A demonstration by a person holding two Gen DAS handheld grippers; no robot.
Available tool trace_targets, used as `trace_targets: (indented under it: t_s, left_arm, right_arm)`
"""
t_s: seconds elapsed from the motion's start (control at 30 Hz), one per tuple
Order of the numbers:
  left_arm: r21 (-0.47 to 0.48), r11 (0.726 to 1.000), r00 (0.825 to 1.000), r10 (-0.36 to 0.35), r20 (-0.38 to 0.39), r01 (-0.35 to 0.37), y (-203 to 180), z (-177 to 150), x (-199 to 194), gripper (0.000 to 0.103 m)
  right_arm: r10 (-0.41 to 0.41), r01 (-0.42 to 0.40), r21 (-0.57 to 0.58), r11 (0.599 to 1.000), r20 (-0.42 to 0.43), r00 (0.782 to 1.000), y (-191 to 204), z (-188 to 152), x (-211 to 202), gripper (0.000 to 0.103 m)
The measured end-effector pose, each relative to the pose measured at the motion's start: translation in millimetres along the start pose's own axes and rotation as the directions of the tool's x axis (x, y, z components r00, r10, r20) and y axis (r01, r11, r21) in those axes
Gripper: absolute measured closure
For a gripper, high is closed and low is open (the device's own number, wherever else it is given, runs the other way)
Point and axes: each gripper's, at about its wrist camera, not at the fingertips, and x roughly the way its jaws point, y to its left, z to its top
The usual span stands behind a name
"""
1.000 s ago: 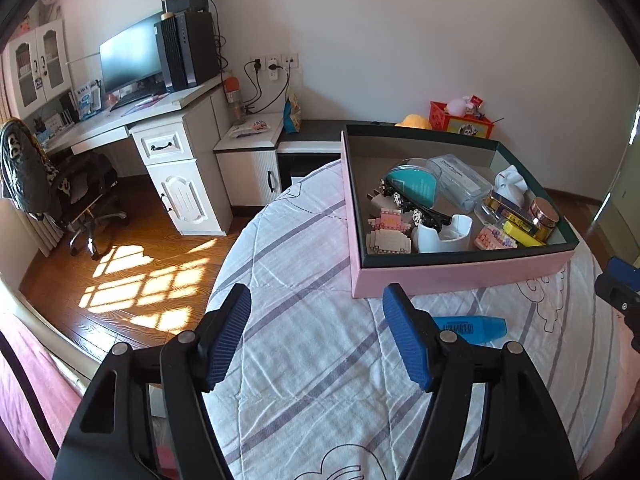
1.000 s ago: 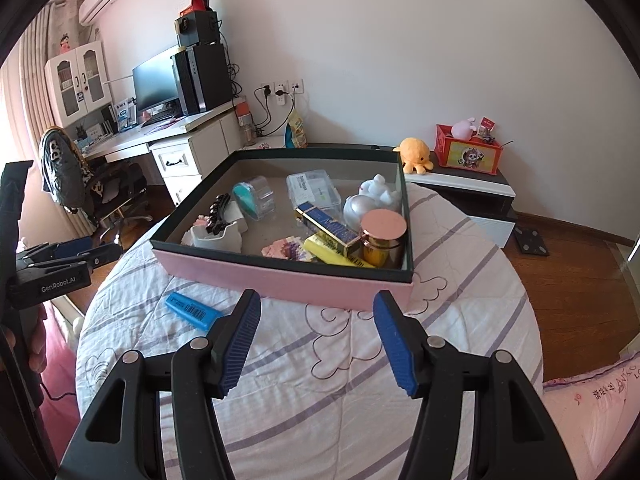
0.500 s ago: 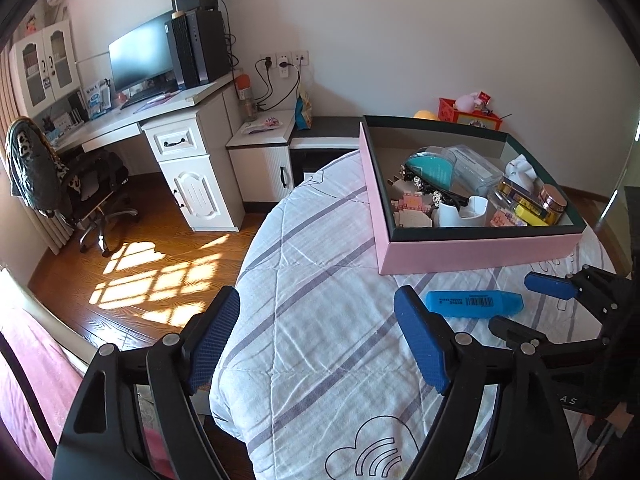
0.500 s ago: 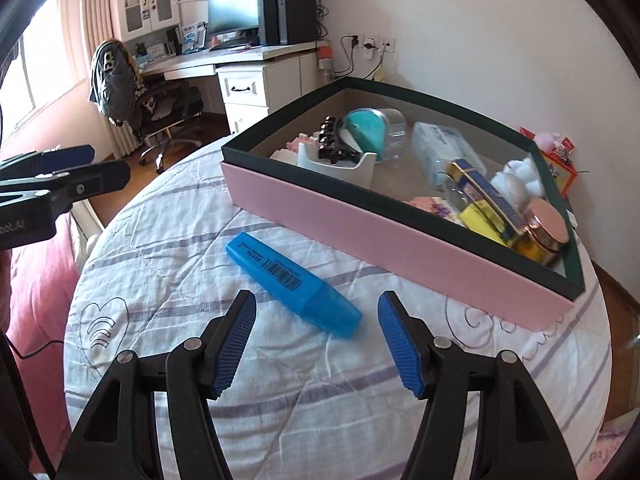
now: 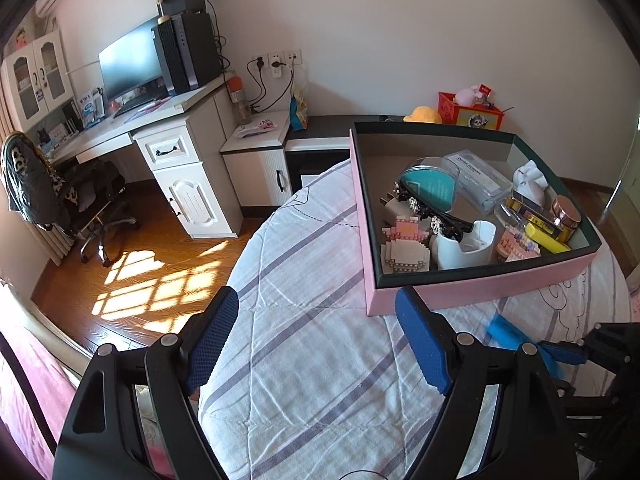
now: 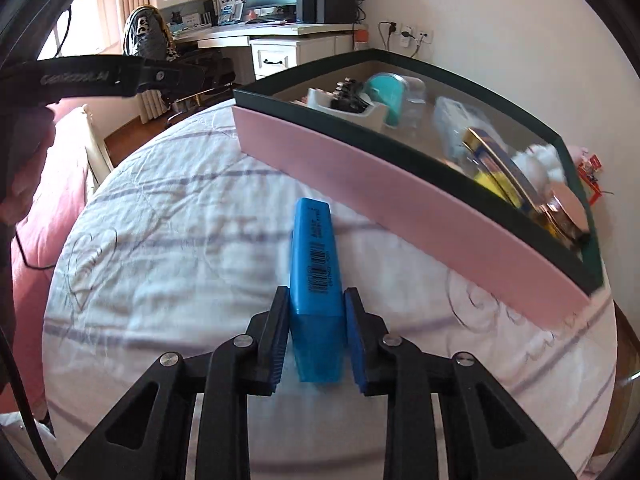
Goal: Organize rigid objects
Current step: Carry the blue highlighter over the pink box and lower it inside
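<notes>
Blue flat plastic highlighter pen with a barcode label lies on the white quilt with grey-purple stripes, its long axis running straight away from the right wrist camera, the body end pointing toward the near pink wall of the pink cardboard box with a dark green rim and stopping just short of it. Its translucent blue cap end sits nearest the camera, between the pads. In the left wrist view the same pen is a blurred blue streak, partly hidden behind that gripper's right finger, so its direction there is hard to make out.

The left gripper hangs over the quilt's left edge with its blue-padded jaws spread wide and nothing between them. In the right wrist view only its black side arm shows, at the upper left.

The right gripper has its jaws drawn in tight, both pads pressed against the highlighter's sides near the cap. The box's contents are blurred in this view.
</notes>
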Motion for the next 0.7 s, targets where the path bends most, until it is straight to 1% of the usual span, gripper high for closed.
trace_targets:
  t_s: [0.1,0.2,0.23,0.3,0.37,0.4,0.5,0.57,0.6,0.67,0.7]
  left_arm:
    - [0.006,1.0,1.0,0.004,0.003,-0.004,-5.9,7.5,5.6,0.02]
    - [0.016,1.0,1.0,0.014,0.0,-0.014,-12.9,15.6,16.7,0.02]
    - [0.017,1.0,1.0,0.022,-0.006,-0.022,-14.6,18.7,22.3,0.02]
    - [0.016,0.999,0.999,0.028,-0.023,-0.028,-16.9,24.3,33.3,0.021]
    - [0.014,0.999,0.999,0.033,-0.04,-0.033,-19.4,29.5,46.0,0.021]
    - [0.016,0.999,0.998,0.043,-0.053,-0.042,-20.7,31.6,53.0,0.021]
    - [0.018,0.999,0.995,0.051,-0.088,-0.05,-23.3,35.2,71.9,0.031]
    - [0.016,0.999,0.994,0.049,-0.1,-0.047,-24.8,37.3,80.5,0.04]
    - [0.019,0.999,0.993,0.051,-0.104,-0.049,-26.1,38.3,84.2,0.043]
    - [0.029,0.999,0.993,0.041,-0.11,-0.038,-28.5,38.9,90.7,0.055]
    - [0.032,0.999,0.993,0.028,-0.117,-0.024,-29.7,39.1,93.6,0.059]
  right_arm:
    - [-0.077,0.077,0.061,0.995,-0.005,0.997,-31.3,-35.8,-27.9,0.076]
    - [-0.111,0.11,0.185,0.977,-0.003,0.994,-75.3,-66.3,-55.6,0.076]
    - [-0.142,0.141,0.22,0.965,-0.009,0.99,-88.4,-74.1,-61.9,0.076]
    - [-0.208,0.203,0.29,0.935,-0.016,0.978,-115.0,-83.0,-70.3,0.076]
    - [-0.208,0.198,0.357,0.913,-0.01,0.978,-138.9,-87.7,-72.8,0.076]
    - [-0.211,0.197,0.37,0.908,-0.002,0.977,-147.5,-87.2,-71.3,0.076]
    - [-0.218,0.204,0.369,0.907,-0.004,0.976,-162.1,-73.1,-59.8,0.076]
    - [-0.214,0.203,0.371,0.906,-0.01,0.977,-168.0,-58.3,-47.7,0.076]
    - [-0.219,0.205,0.377,0.903,-0.006,0.976,-171.7,-49.7,-42.3,0.076]
    - [-0.207,0.195,0.392,0.899,-0.012,0.978,-179.6,-39.0,-33.4,0.076]
    - [-0.207,0.192,0.4,0.896,-0.007,0.978,-183.5,-34.2,-30.0,0.076]
